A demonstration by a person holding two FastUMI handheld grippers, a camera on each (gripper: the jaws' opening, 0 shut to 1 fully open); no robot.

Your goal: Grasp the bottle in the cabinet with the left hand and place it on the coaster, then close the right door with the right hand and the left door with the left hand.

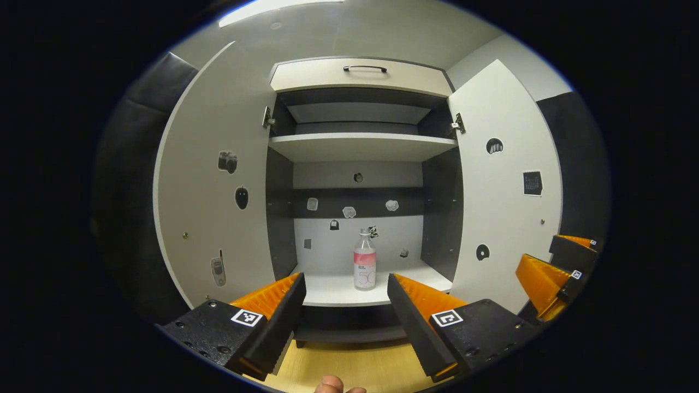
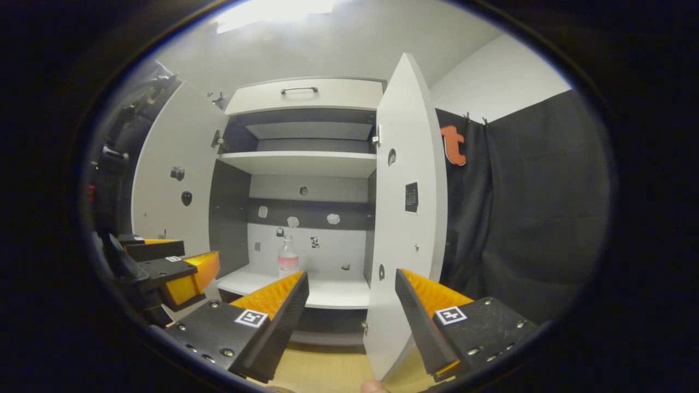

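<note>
With jaws wide, we centre the left gripper (image 1: 345,299) on the clear, pink-labelled plastic bottle (image 1: 364,266) standing upright on the white cabinet shelf (image 1: 333,289); the right gripper (image 2: 349,297) waits, also wide.

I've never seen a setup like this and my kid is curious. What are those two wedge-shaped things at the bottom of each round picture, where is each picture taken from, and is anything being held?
Those wedges are the two fingers of a hand-held grasping tool; a person carries one in each hand, and a camera rides on each, looking forward along its fingers. The left gripper view looks over the left tool straight into an open cabinet. A bottle stands upright on its lower shelf, between the fingers in the picture but well beyond them. The right gripper view looks over the right tool, whose fingers frame the edge of the open right door. The left door is open too. Both tools are open and hold nothing.
</note>
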